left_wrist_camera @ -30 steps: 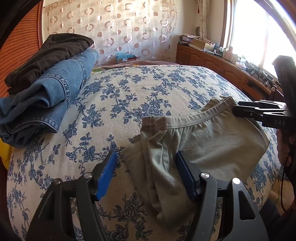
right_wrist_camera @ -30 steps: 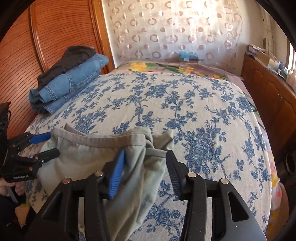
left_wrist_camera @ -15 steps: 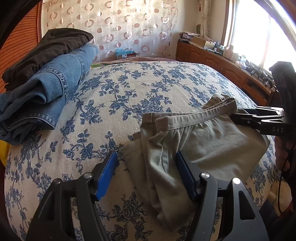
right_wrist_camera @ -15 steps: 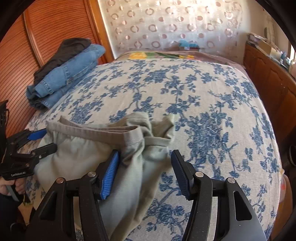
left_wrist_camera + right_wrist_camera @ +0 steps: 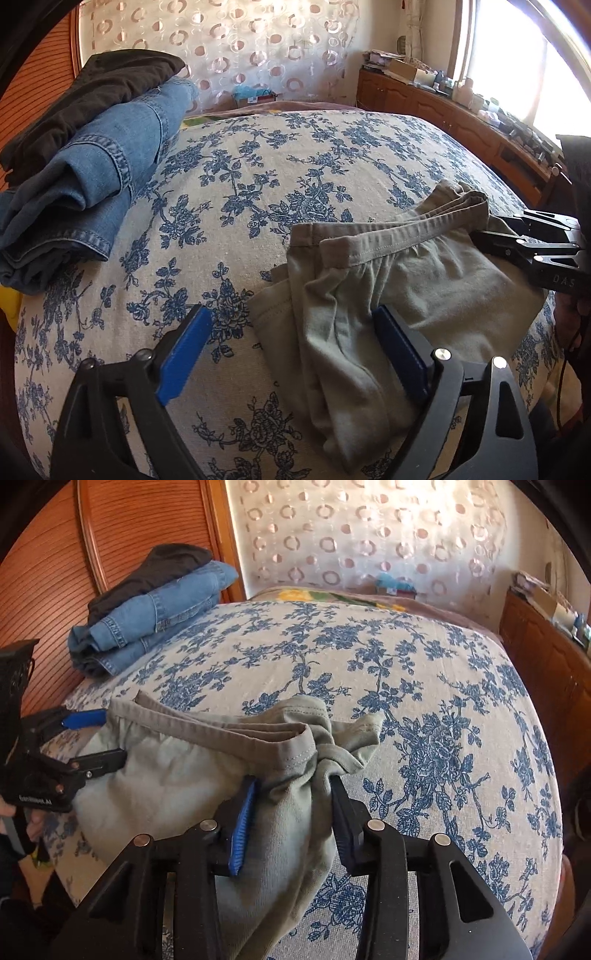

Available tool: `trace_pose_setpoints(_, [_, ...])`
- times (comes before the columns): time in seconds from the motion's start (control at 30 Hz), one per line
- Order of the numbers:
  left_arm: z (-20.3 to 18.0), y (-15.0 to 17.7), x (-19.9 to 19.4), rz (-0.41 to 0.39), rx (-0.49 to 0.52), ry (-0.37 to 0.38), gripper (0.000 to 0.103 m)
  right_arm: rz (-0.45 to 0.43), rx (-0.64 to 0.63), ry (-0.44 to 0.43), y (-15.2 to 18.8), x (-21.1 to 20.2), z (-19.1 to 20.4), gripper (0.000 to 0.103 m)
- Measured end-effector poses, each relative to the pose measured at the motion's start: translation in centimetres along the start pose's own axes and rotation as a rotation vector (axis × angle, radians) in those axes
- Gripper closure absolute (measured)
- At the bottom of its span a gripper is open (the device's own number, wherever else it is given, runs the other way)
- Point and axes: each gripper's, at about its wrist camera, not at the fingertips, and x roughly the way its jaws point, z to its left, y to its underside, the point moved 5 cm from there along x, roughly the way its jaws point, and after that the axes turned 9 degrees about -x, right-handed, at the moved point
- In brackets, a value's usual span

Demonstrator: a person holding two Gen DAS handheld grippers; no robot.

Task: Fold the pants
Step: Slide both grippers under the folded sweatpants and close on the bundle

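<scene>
Bed [image 5: 229,177] covered with a blue-floral spread, patterned curtain behind, wooden cabinets along the window side. Khaki pants [image 5: 369,295] are laid folded on the near part of the bed, waistband facing the far side, legs bunched toward the near edge. Left gripper [image 5: 291,354] is seen with fingers [image 5: 184,350] spread wide: one blue pad over bare spread, the other against the pants' near fold, nothing clamped. Right gripper [image 5: 291,812] is seen with fingers [image 5: 242,830] partly closed around a bunched section of the pants [image 5: 184,768] just below the waistband corner; fabric fills the gap, firm clamp cannot be confirmed. In the left view the right gripper [image 5: 517,240] is at the waistband's far end. A stack of folded blue jeans [image 5: 92,184] topped by a dark garment [image 5: 92,92] is placed at the bed's far left, well apart from the pants.
</scene>
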Motion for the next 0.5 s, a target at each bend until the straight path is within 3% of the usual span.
trace_pose_setpoints(0.33, [0.3,-0.6,0.2,0.052,0.017,0.04,0.012,-0.007,0.003,0.002,0.1,-0.1,0.0,0.064])
trace_pose_setpoints(0.5, [1.2,-0.9,-0.3,0.042,-0.049,0.074,0.022,-0.009,0.002,0.007,0.1,-0.1,0.0,0.064])
